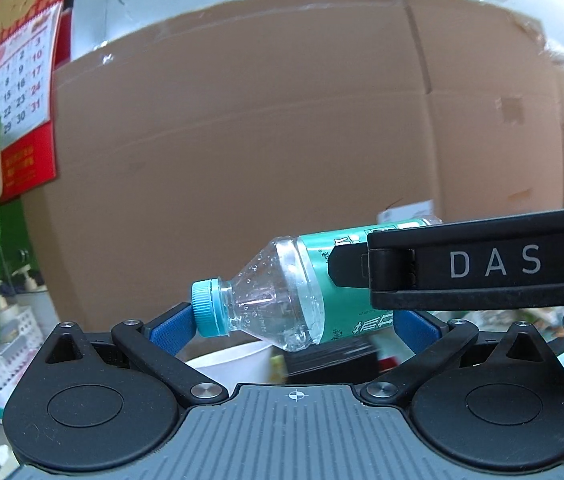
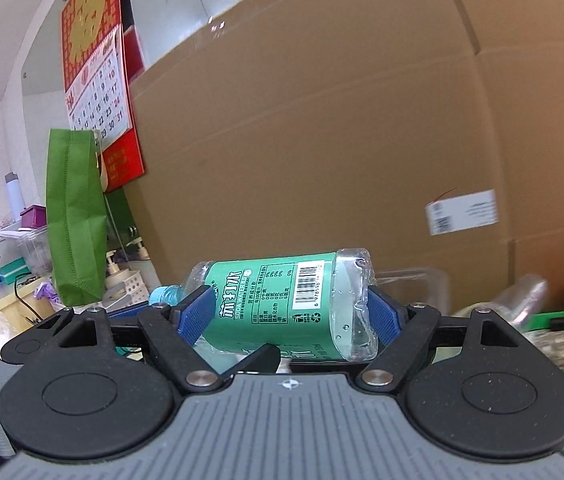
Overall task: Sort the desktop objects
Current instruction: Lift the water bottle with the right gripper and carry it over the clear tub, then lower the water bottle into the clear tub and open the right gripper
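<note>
Apparently, the right gripper (image 2: 292,316) clamps the bottle (image 2: 282,304) lengthwise, carrying it level. The left gripper (image 1: 282,326) stands open around the cap (image 1: 208,308), perhaps steadying.

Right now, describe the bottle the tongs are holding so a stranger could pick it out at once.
Start at the big brown cardboard box that fills the background. In front of it, a clear plastic bottle lies sideways, off the desk, between the blue pads of the right tongs. Its teal label with a white barcode and its turquoise cap set it apart from the unlabelled clear bottle lying at the right.
</note>
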{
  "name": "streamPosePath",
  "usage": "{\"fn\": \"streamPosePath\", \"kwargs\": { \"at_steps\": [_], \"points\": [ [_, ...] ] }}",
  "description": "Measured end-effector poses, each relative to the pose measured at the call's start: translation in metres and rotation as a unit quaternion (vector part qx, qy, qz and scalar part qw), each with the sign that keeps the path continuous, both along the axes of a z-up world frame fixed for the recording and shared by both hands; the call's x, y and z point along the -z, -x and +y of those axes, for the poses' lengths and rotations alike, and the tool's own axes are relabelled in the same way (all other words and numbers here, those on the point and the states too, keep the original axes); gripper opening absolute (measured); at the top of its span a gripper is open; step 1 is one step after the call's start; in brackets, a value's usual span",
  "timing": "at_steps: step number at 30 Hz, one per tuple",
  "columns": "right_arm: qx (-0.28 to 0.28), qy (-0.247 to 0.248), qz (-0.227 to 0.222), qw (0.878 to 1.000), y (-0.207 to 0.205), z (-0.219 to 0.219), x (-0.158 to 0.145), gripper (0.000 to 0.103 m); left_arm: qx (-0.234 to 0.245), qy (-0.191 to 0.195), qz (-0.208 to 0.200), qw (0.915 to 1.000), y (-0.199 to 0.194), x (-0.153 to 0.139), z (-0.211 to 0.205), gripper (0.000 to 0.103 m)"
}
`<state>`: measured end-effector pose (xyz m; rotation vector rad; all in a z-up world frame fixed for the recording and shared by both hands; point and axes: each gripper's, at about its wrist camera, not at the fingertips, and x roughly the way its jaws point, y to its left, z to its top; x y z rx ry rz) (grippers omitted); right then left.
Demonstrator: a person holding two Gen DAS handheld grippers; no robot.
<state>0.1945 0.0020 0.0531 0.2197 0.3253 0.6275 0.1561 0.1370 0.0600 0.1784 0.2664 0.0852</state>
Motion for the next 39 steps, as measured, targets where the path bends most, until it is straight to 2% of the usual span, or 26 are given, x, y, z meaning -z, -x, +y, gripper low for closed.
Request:
{"fn": "streamPosePath", "kwargs": {
  "at_steps": [7,13,33,39],
  "points": [
    [-0.012,-0.009,0.038,0.999,-0.025,0.036,0.018,0.084,-0.014,-0.025,0.044,0.9986,-0.026,0.011,0.035,0.103],
    [-0.014,-0.007,0.056,0.998,-0.036,0.051,0.028,0.084,-0.019,-0.036,0.066,0.997,-0.039,0.019,0.048,0.103],
    [-0.024,0.017,0.074,0.997,-0.041,0.083,0.041,0.084,-0.034,-0.046,0.105,0.9928,-0.047,0.032,0.072,0.103],
    [-0.027,0.028,0.079,0.996,-0.042,0.087,0.043,0.084,-0.032,-0.04,0.101,0.9936,-0.045,0.033,0.077,0.103]
  ]
}}
